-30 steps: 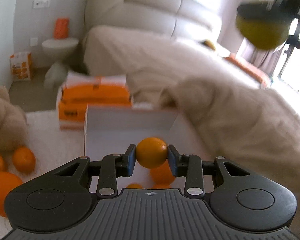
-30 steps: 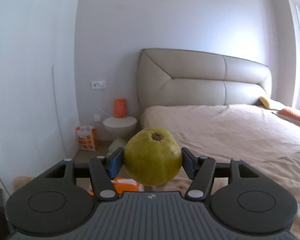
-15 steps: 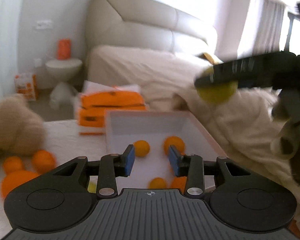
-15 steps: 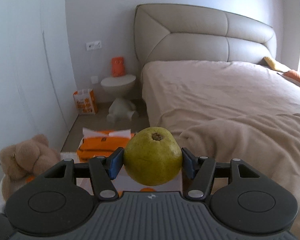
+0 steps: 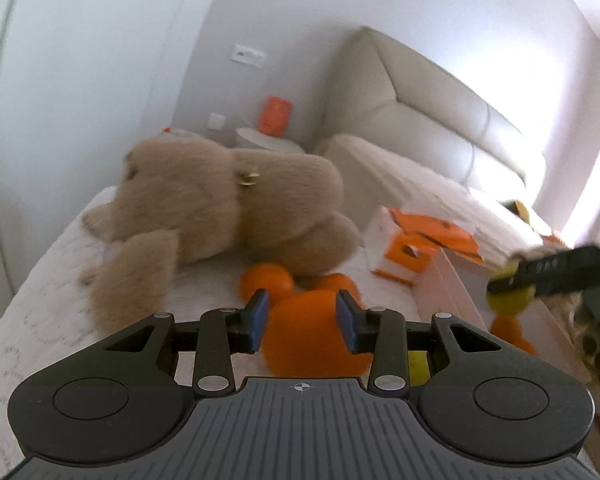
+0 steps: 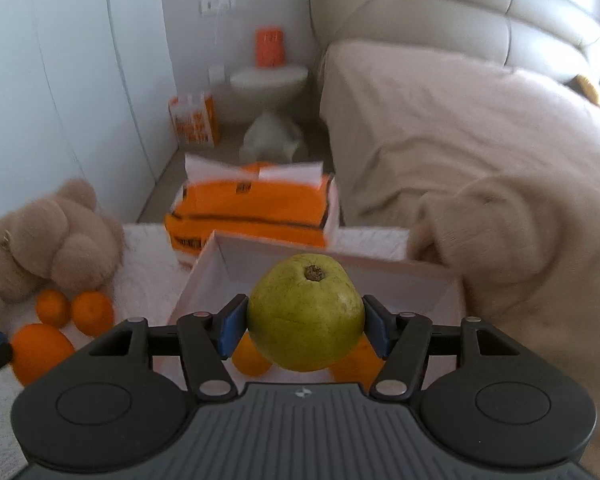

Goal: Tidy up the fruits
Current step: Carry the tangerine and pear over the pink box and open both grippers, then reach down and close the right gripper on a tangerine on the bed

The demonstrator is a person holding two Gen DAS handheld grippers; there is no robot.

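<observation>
Pear (image 6: 305, 318) sat clamped in right gripper (image 6: 303, 322) above white box (image 6: 400, 270) | left gripper (image 5: 302, 322) gaped empty, large orange (image 5: 310, 340) lying beyond its fingers | teddy bear (image 5: 220, 204) behind

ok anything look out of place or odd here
Yes: a plush teddy bear lies toppled on its side among the loose oranges beside the white box, an odd thing in a fruit sort. The orange carton behind the box has its flaps open.

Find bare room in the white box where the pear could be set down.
Free: the far floor of the white box, beyond the pear held in the right claw. Crowded: the near end, where oranges lie under the claw.
</observation>
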